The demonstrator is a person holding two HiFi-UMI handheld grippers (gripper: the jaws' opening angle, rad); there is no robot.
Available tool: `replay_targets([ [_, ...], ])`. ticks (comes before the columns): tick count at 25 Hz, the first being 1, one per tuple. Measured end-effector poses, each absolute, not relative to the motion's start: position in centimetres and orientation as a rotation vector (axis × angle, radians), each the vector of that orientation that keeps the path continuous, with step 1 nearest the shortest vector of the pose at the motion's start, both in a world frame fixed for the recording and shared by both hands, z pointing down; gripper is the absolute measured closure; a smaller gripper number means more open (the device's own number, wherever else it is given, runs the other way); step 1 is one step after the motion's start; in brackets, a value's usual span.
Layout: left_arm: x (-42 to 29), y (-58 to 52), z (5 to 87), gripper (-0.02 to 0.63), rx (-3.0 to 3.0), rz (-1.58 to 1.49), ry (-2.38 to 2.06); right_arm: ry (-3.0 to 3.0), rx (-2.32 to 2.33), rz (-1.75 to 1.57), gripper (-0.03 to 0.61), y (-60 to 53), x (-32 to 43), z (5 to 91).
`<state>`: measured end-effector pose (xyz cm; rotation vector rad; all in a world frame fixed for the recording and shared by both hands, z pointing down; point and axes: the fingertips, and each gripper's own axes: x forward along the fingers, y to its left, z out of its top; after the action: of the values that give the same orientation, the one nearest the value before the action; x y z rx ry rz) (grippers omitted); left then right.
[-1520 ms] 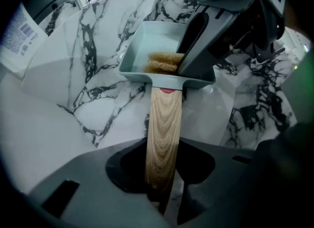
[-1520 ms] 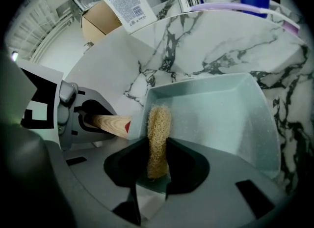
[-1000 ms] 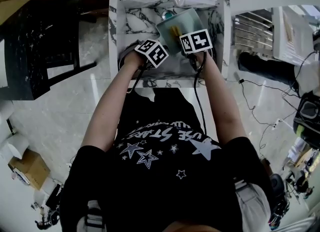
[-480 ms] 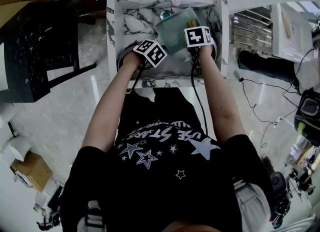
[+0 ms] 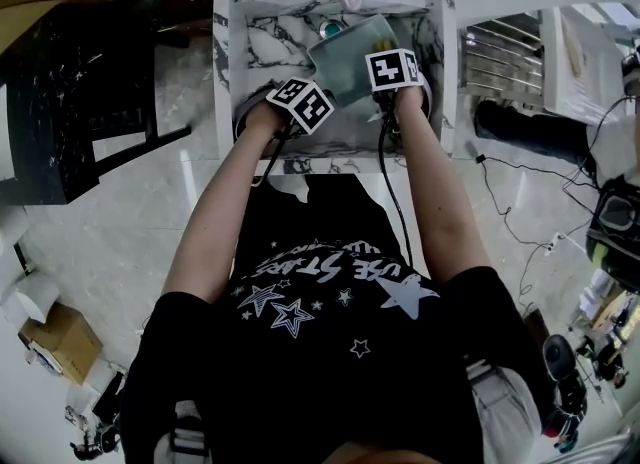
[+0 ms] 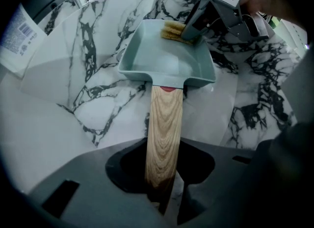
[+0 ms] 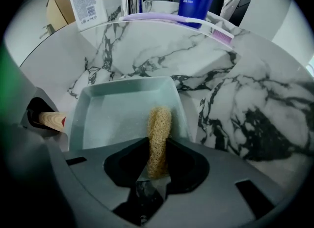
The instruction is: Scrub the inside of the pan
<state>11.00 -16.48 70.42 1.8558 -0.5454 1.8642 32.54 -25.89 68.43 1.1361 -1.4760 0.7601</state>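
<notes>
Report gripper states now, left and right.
Left gripper: closed on the wooden handle of the pan.
Right gripper: closed on the loofah scrubber.

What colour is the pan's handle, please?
The handle is light wood grain, clearest in the left gripper view.

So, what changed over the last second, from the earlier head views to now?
The right claw, shut on the loofah scrubber, slid a little farther from the person across the pan and tilted. The left claw kept its grip on the wooden handle; the pan looks unmoved.
</notes>
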Motion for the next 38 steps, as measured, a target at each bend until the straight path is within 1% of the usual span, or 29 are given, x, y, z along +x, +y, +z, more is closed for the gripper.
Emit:
replay_targets([
  [4, 11.0, -16.5, 70.4, 0.476, 1.854, 1.871, -0.549, -1.471, 1.103, 0.798, 0.472, -25.0, 32.4, 68.2],
  [8, 10.9, -16.5, 70.4, 0.476, 1.853, 1.872, -0.551, -1.553, 1.036, 0.886, 0.471, -23.9, 29.9, 68.6],
  [21, 11.0, -16.4, 70.4, 0.476, 1.852, 1.87, -0.546, -1.675, 0.863, 0.969, 0.468, -20.9, 24.2, 68.6],
  [26, 10.9, -16.5, 70.5, 0.476, 1.853, 1.87, -0.551, -1.724, 0.782, 1.056, 0.468, -19.8, 22.3, 68.7],
  [38, 10.9, -16.5, 70.4, 0.476, 1.852, 1.874, -0.546, -1.765, 0.731, 1.087, 0.471, -19.4, 21.5, 68.3],
])
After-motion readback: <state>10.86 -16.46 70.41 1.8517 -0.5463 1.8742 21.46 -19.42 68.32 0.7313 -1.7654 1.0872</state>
